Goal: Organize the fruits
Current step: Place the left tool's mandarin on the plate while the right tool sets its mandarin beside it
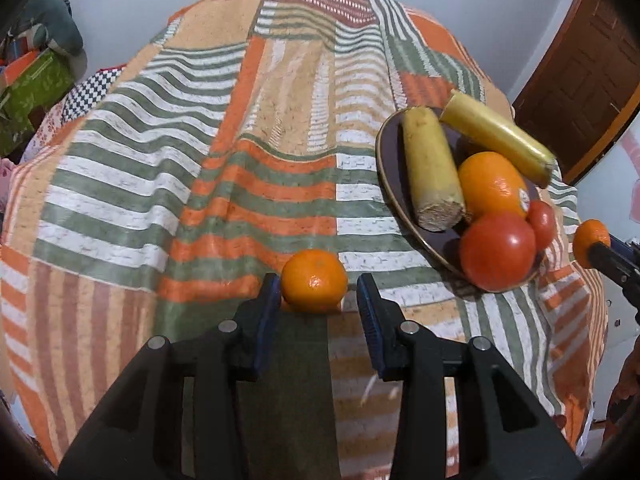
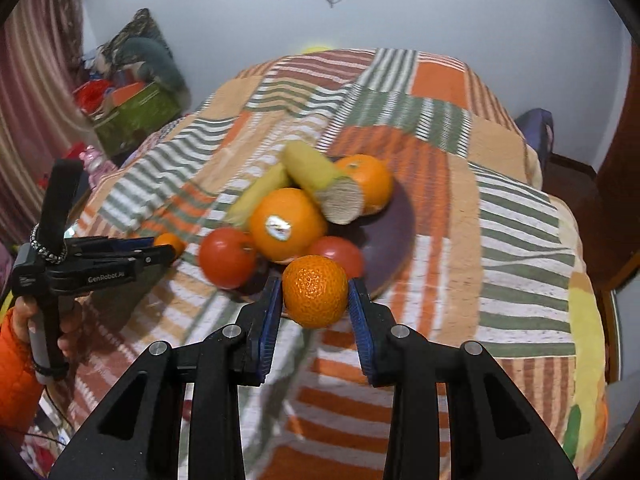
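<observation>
A small mandarin (image 1: 314, 281) lies on the striped cloth between the fingers of my left gripper (image 1: 319, 292), which is open around it with a gap on the right side. My right gripper (image 2: 315, 295) is shut on a second mandarin (image 2: 315, 290) and holds it just in front of the dark plate (image 2: 390, 236). It also shows in the left wrist view (image 1: 591, 239) at the right edge. The plate (image 1: 390, 176) holds two bananas (image 1: 430, 168), a large orange (image 1: 491, 182) and two tomatoes (image 1: 498, 250).
The striped cloth (image 1: 200, 184) covers a rounded surface that drops off at its edges. A green box (image 2: 136, 116) with clutter stands at the far left. A wooden door (image 1: 580, 80) is at the right.
</observation>
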Tool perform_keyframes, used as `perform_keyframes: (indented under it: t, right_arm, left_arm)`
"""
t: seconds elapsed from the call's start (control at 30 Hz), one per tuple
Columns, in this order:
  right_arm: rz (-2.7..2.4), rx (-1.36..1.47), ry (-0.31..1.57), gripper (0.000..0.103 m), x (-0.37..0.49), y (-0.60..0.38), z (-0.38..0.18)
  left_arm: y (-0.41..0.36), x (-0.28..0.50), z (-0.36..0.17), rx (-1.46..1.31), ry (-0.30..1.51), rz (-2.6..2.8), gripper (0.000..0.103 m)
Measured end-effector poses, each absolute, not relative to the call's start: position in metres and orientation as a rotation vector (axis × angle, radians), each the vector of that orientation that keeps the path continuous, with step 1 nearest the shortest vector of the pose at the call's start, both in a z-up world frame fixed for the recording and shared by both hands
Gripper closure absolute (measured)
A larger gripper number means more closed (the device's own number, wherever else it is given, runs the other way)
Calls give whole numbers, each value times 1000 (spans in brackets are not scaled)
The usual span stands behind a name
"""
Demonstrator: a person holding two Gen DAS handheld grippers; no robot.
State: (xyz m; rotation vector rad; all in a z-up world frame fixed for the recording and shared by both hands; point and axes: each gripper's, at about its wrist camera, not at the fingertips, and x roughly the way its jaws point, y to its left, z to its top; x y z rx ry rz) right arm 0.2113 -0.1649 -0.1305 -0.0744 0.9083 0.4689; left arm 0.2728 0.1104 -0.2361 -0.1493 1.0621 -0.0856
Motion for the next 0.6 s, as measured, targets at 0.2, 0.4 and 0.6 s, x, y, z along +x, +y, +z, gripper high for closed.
perform_keyframes:
  t: [0.2,0.4,0.6]
  right_arm:
    - [447,-58,926,72,221,-177,-138]
    - [444,-46,908,72,227,-183,-133]
    - [443,-39,878,72,235,-189,-127]
  left_arm:
    - [108,276,-238,-137,1049,-76,68]
    - [97,275,-212,-124,995,-91,68]
    - [77,279,-179,-110,917,-140,68]
